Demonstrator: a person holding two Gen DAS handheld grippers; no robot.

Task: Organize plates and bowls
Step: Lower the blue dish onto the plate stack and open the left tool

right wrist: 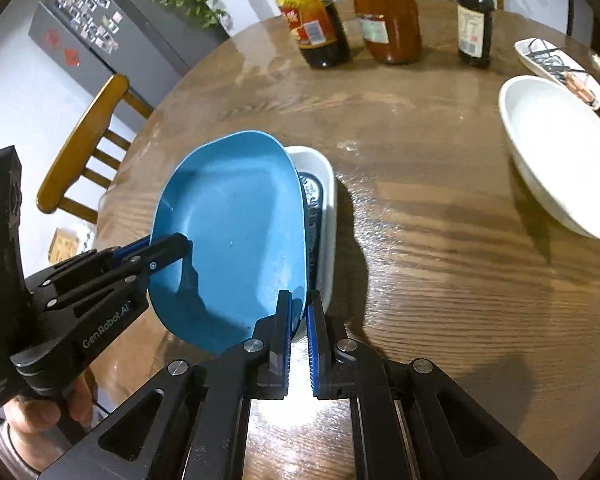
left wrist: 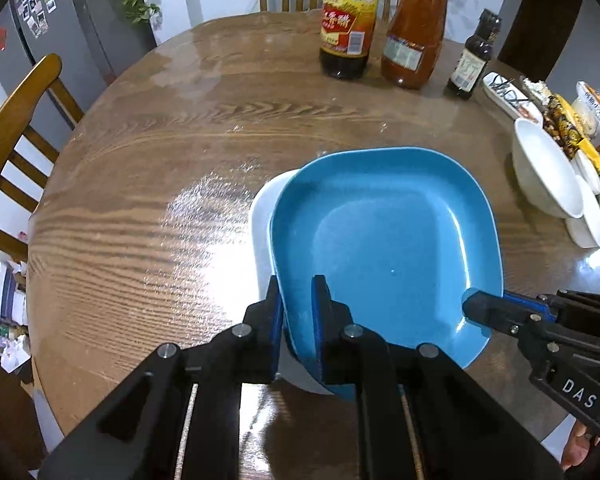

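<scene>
Blue squarish plastic plate [left wrist: 388, 240] is pinched at its rim by the left gripper [left wrist: 298, 304] and the right gripper [right wrist: 299, 312], over a white dish [right wrist: 326, 208].

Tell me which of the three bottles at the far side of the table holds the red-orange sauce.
The middle bottle: wide-shouldered, filled with red-orange sauce. The big bottle beside it with the red and yellow label and the small slim bottle on its other side both hold dark liquid.

Home dining room, wooden table [left wrist: 140, 200], fridge [right wrist: 100, 32], chairs [left wrist: 16, 128]
</scene>
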